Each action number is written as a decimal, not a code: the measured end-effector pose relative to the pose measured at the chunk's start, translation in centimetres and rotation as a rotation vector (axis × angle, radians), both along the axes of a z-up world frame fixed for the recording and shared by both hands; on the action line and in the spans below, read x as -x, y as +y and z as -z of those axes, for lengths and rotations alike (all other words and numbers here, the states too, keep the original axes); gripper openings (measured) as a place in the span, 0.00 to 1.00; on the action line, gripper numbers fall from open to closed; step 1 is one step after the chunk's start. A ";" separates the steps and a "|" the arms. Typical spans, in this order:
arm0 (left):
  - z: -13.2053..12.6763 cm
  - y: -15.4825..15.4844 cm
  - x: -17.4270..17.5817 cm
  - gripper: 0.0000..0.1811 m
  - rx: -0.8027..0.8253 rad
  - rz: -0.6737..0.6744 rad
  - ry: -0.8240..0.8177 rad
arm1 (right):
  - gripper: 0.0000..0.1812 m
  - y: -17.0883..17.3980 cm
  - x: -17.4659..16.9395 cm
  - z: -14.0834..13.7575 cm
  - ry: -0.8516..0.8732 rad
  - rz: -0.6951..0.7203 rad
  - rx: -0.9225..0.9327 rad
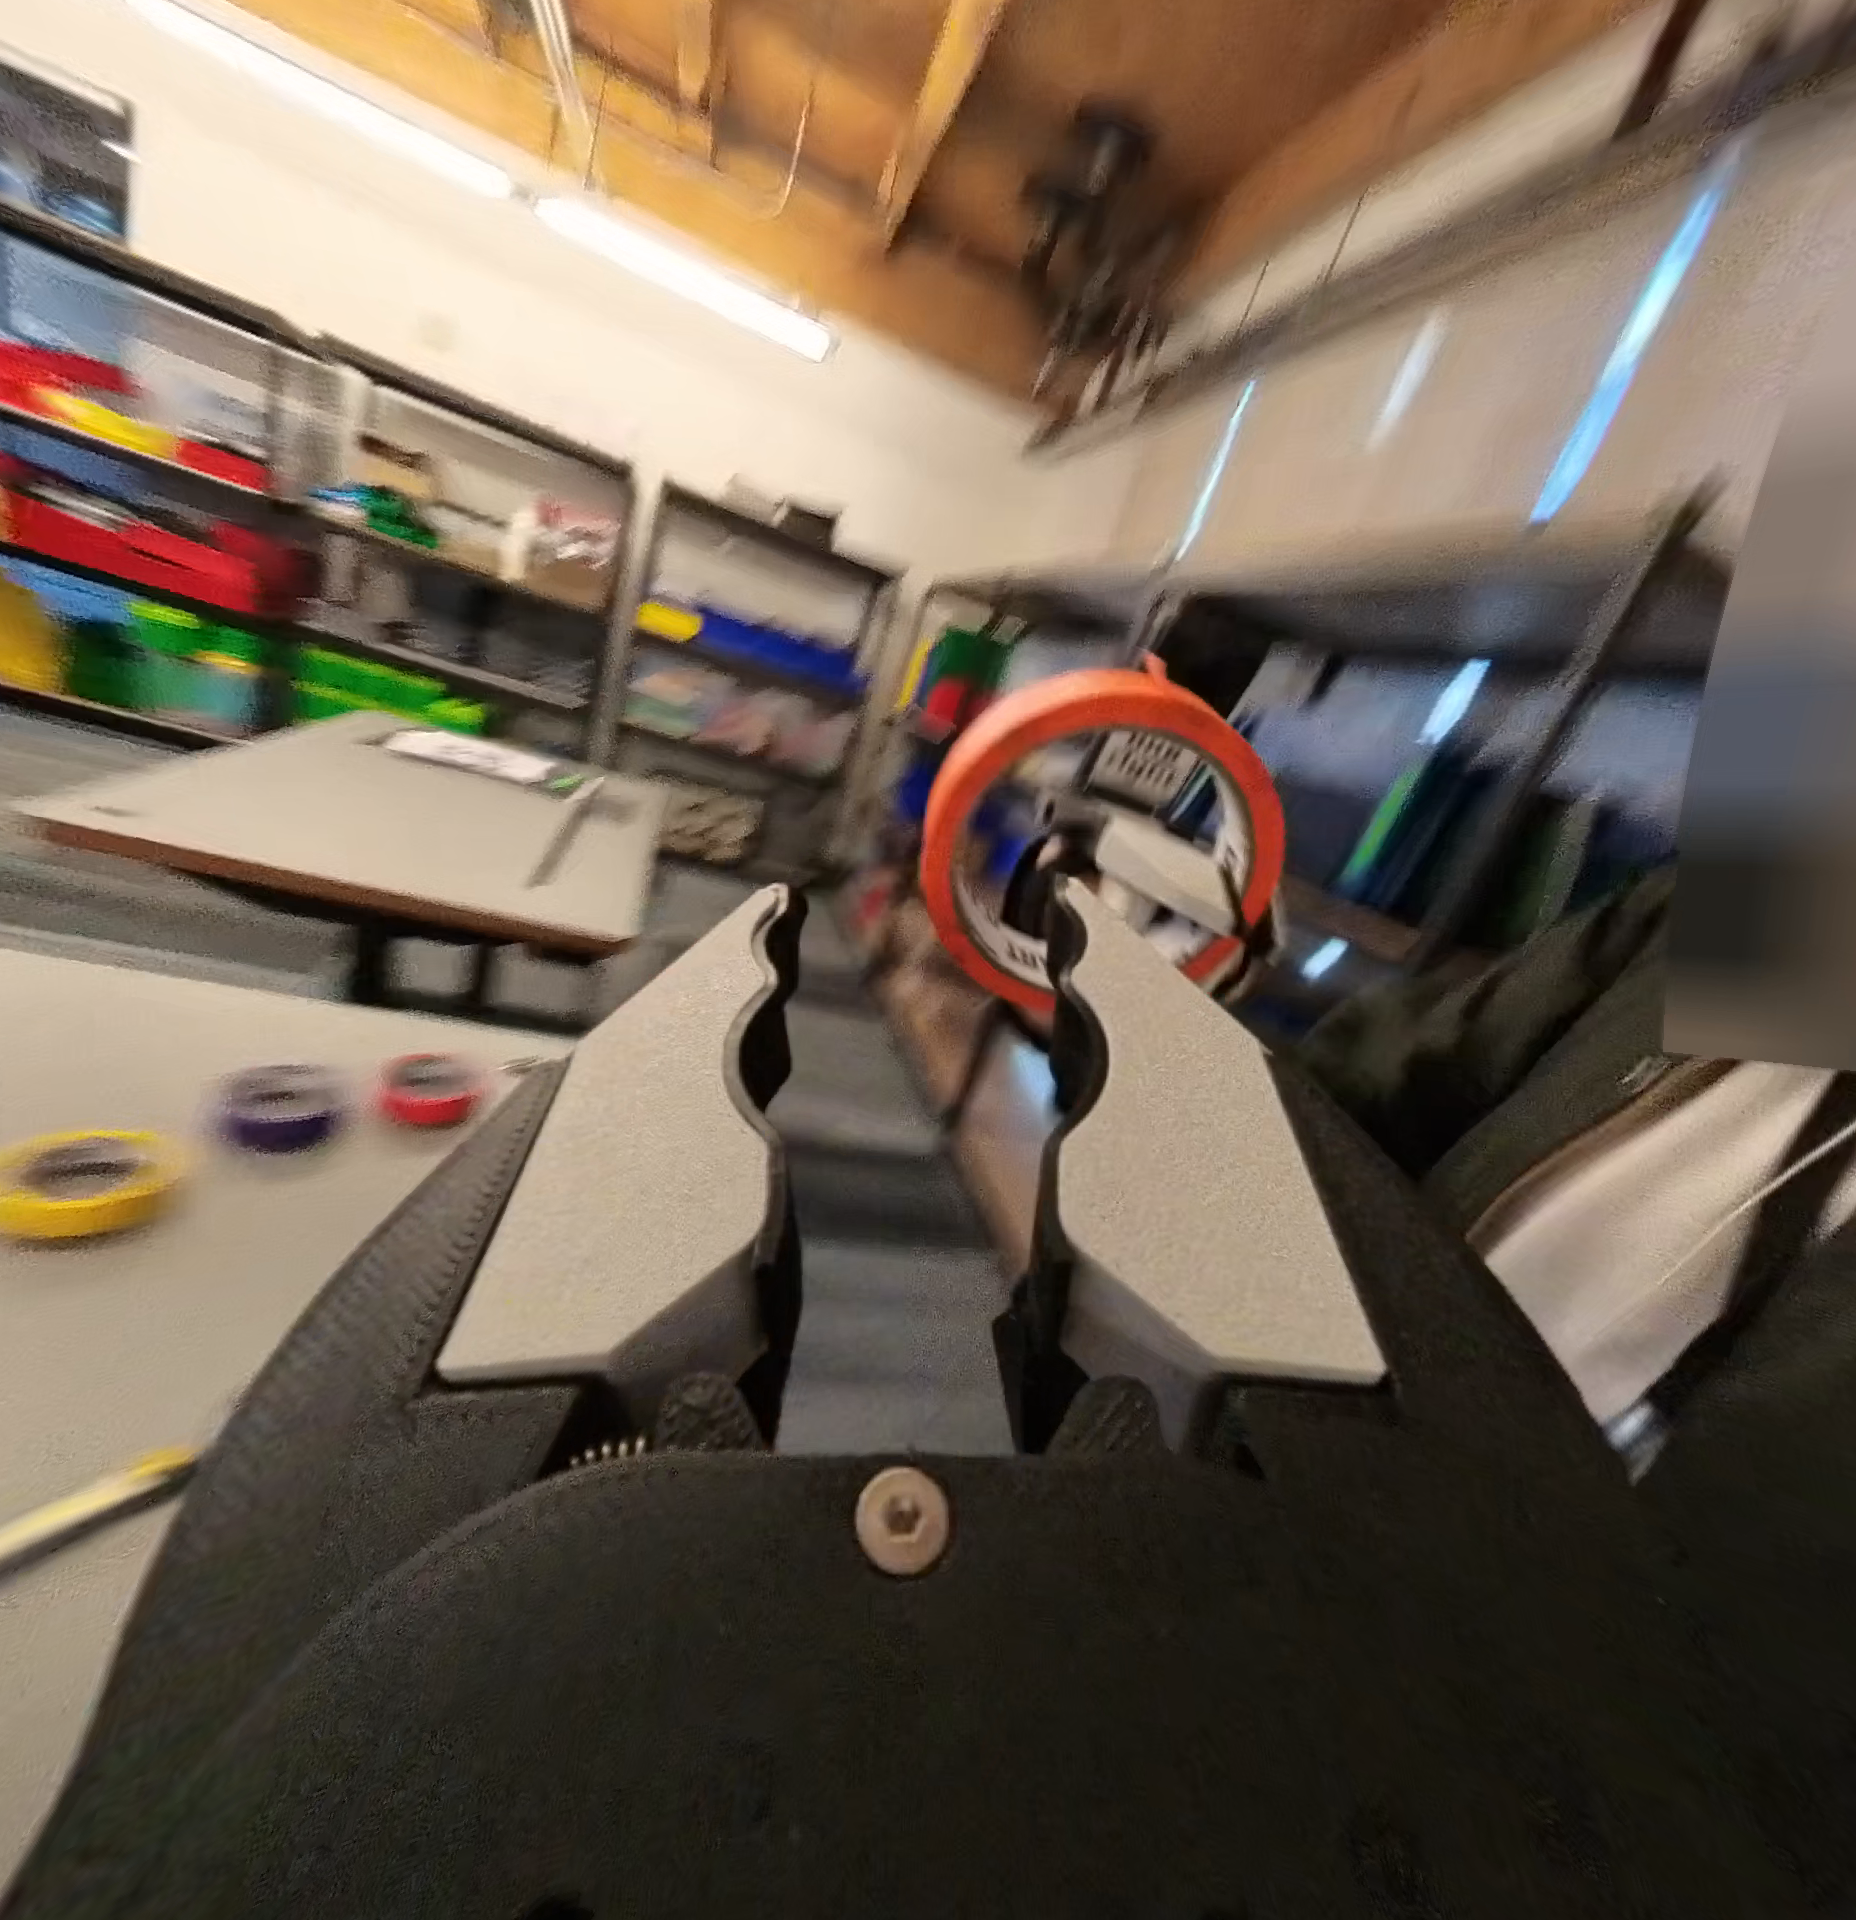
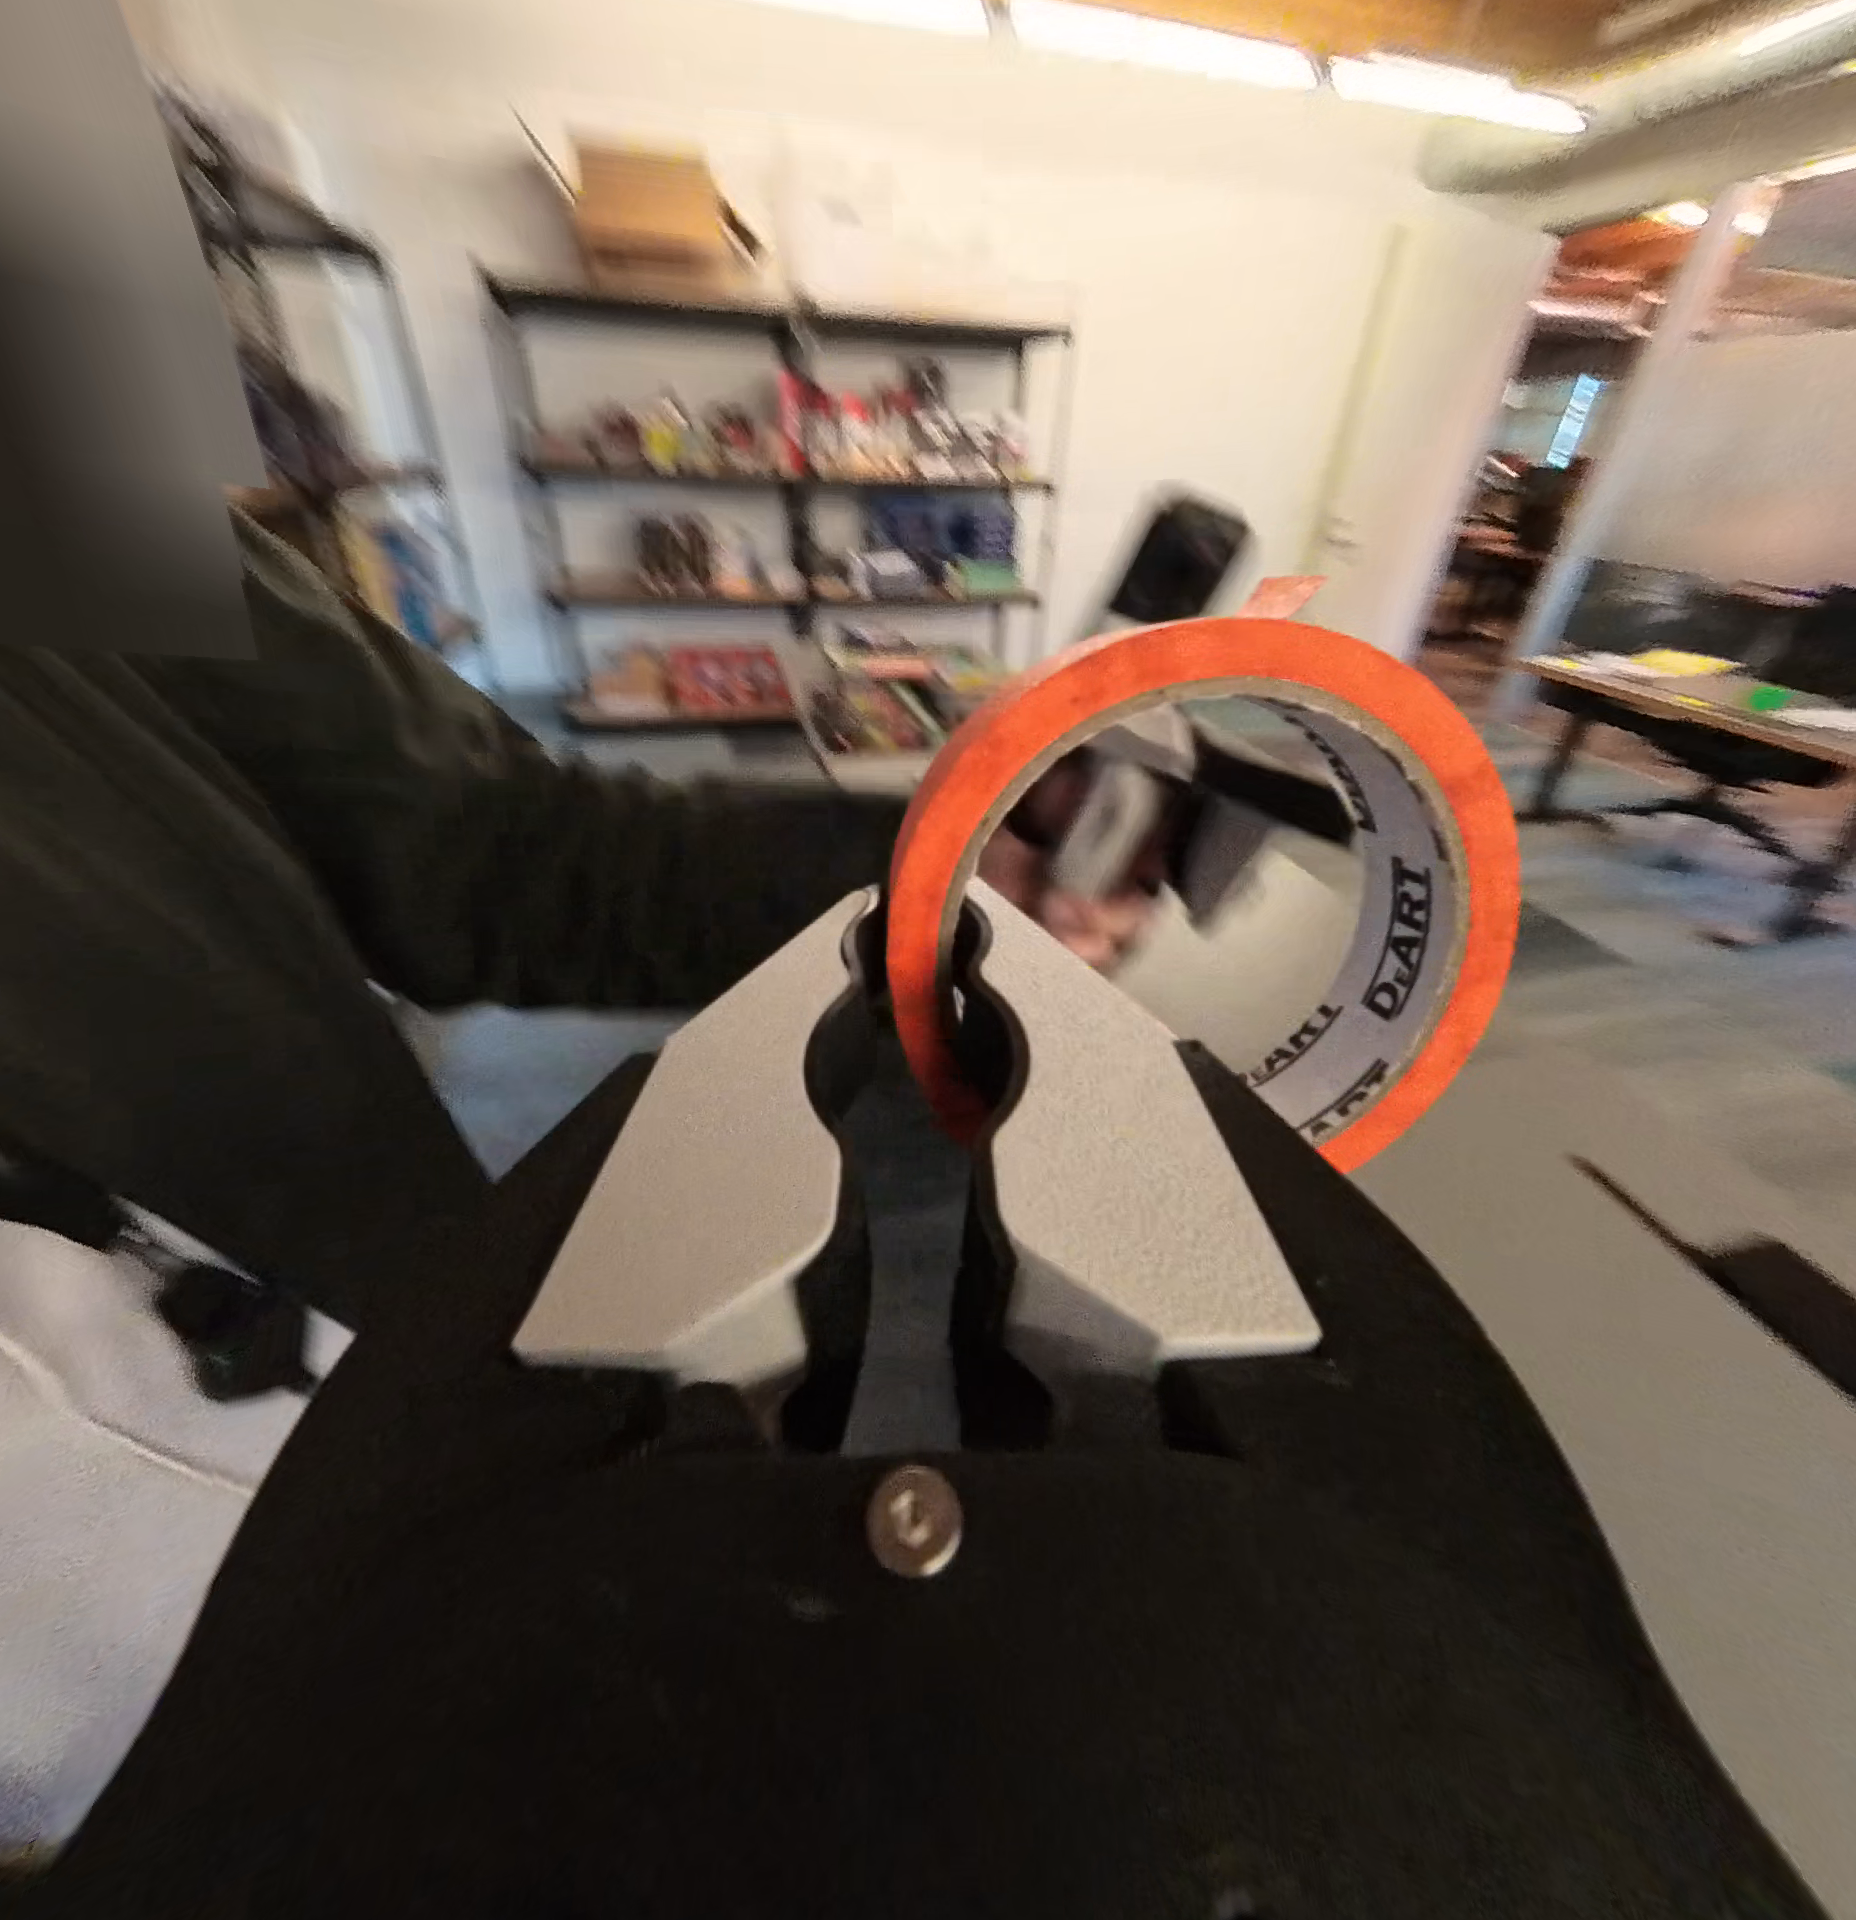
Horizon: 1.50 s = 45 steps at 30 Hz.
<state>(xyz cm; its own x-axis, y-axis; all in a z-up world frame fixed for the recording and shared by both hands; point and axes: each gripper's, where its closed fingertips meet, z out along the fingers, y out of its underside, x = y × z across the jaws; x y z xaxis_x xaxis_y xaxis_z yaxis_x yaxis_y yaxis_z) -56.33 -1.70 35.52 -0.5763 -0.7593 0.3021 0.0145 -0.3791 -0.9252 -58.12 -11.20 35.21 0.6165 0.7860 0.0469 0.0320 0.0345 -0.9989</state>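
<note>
We have the right gripper [image 2: 929,920] clamped on the orange masking tape roll [image 2: 1204,883], its 2 grey fingers [image 2: 1100,1143] pinching the roll's left wall, 1 finger outside the ring and 1 inside it. The roll stands on edge, up in the air, clear of the desk [image 2: 1630,1299], with its printed grey core facing us and a small loose tab [image 2: 1282,594] of tape sticking up at the top.

Over in the left wrist view, our left gripper [image 1: 924,914] is spread apart and grasps nothing. Its right fingertip [image 1: 1075,914] sits in front of the lower left part of that same orange masking tape roll [image 1: 1100,831], though we cannot tell whether it touches. Through the ring we catch the right gripper [image 1: 1152,862], seen from the far side.

Down on the desk [image 1: 228,1299], toward its left edge, 3 more rolls lie flat in a row: a yellow tape roll [image 1: 77,1179] nearest the edge, a purple tape roll [image 1: 280,1110] beside it, and a red tape roll [image 1: 430,1086] just beside the left finger. They stand apart from one another.

A dark sleeve [image 2: 280,883] fills the left of the right wrist view. Behind, blurred, are shelves of coloured bins [image 1: 176,623], a second table [image 1: 384,821] and a bookshelf [image 2: 789,520].
</note>
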 end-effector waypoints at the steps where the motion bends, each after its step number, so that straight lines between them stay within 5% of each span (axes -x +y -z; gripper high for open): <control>1: -0.5 -0.7 0.7 0.24 -0.134 -0.035 0.007 | 0.05 0.6 -0.3 0.8 -0.093 0.055 -0.005; 5: -1.9 -2.9 1.2 0.23 -0.467 -0.104 0.087 | 0.05 2.2 0.2 3.4 -0.399 0.126 -0.043; 12: -0.8 -4.5 1.8 0.11 -0.637 -0.024 0.173 | 0.05 3.3 1.3 5.9 -0.582 0.088 -0.043; 18: 0.1 -5.0 1.5 0.00 -0.654 0.021 0.180 | 0.05 2.8 1.1 6.8 -0.571 0.059 -0.005; 27: 2.5 -4.0 -0.3 0.00 -0.675 -0.025 0.288 | 0.05 3.2 0.0 8.6 -0.435 0.068 0.169; 33: 5.1 -1.4 -1.3 0.00 -0.762 -0.129 0.360 | 0.05 5.5 -1.2 11.0 -0.425 0.219 0.361; 45: 8.4 1.3 -1.1 0.00 -0.575 -0.123 0.372 | 0.06 7.6 -0.7 14.0 -0.514 0.378 0.496</control>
<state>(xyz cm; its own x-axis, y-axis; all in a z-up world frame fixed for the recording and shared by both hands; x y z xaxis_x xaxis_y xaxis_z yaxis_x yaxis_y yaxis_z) -55.28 -0.38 27.08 -0.4122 -0.9111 -0.0070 -0.3308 0.1568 -0.9306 -57.37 -3.61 21.21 0.8410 0.5322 0.0972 0.4122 -0.5140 -0.7522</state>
